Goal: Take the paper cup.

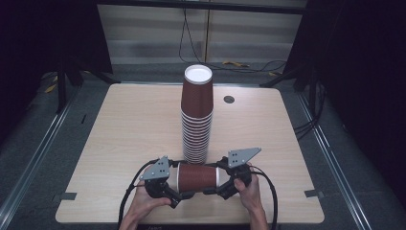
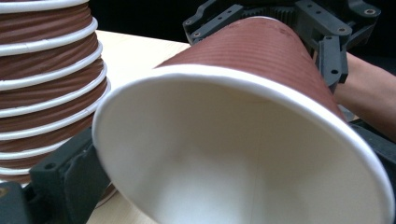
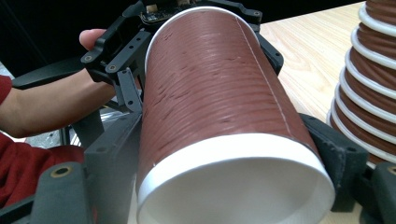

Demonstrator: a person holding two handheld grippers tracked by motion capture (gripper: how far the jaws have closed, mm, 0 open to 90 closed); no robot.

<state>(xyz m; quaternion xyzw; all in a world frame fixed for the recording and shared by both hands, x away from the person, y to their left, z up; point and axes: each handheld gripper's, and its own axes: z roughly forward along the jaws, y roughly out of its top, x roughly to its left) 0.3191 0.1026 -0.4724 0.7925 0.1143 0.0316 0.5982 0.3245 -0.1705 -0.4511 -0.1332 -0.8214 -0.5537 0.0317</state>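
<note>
At the near edge of the table [image 1: 119, 134], just in front of the person, a brown paper cup [image 1: 198, 177] lies on its side between the two claws, its length running across from one to the other. Its open mouth faces the left claw [image 1: 181, 181] and its white bottom faces the right claw [image 1: 218, 181].

The left claw's own view looks straight into the cup's white inside [image 2: 210, 158], with one black jaw low at the left of the rim and the other at its right edge. The jaws stand wide on either side of the mouth, and the rim keeps its round shape. Whether the pads press on it cannot be told.

Seen from the right claw [image 3: 219, 182], the jaws sit tight against both sides of the cup [image 3: 210, 102] near its bottom, holding it. Beyond the cup's far end, the left claw [image 3: 196, 23] frames the rim.

Just behind the cup, a tall stack of cups [image 1: 197, 115] like it stands upside down on the table, close to the lying cup. The stack rises at the left in the left claw's view [image 2: 46, 84] and at the right in the right claw's view [image 3: 373, 79].

The left hand [image 1: 143, 203] and the right hand [image 1: 249, 191] grip the claws from below.
</note>
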